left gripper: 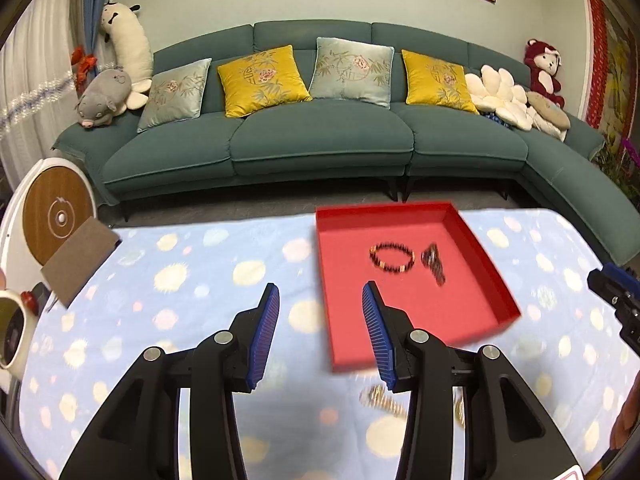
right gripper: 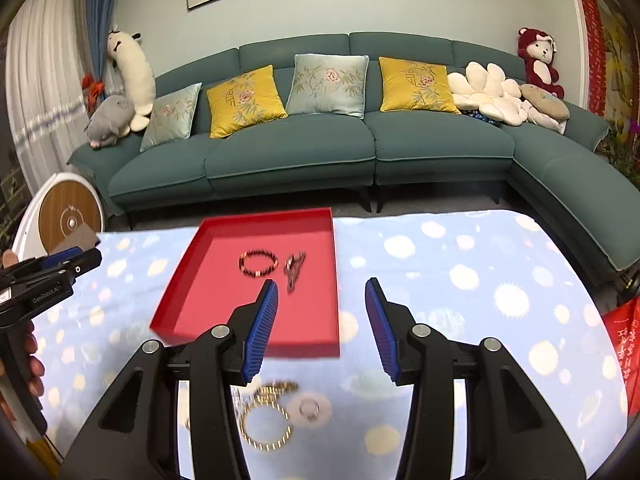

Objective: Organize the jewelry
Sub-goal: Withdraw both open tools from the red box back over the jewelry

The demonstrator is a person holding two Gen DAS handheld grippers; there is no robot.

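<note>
Both wrist views look low across the blue spotted tablecloth (left gripper: pixel 160 288) toward the teal fabric sofa (right gripper: pixel 360 152); both share the shallow red cardboard tray (right gripper: pixel 224 240).

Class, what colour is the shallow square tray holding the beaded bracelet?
Red: the shallow square tray shows best in the right wrist view, with the beaded bracelet inside.

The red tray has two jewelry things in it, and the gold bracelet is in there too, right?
Not quite. The red tray does hold two pieces, but the gold bracelet lies outside it on the spotted cloth, nearer the grippers, as the right wrist view shows.
</note>
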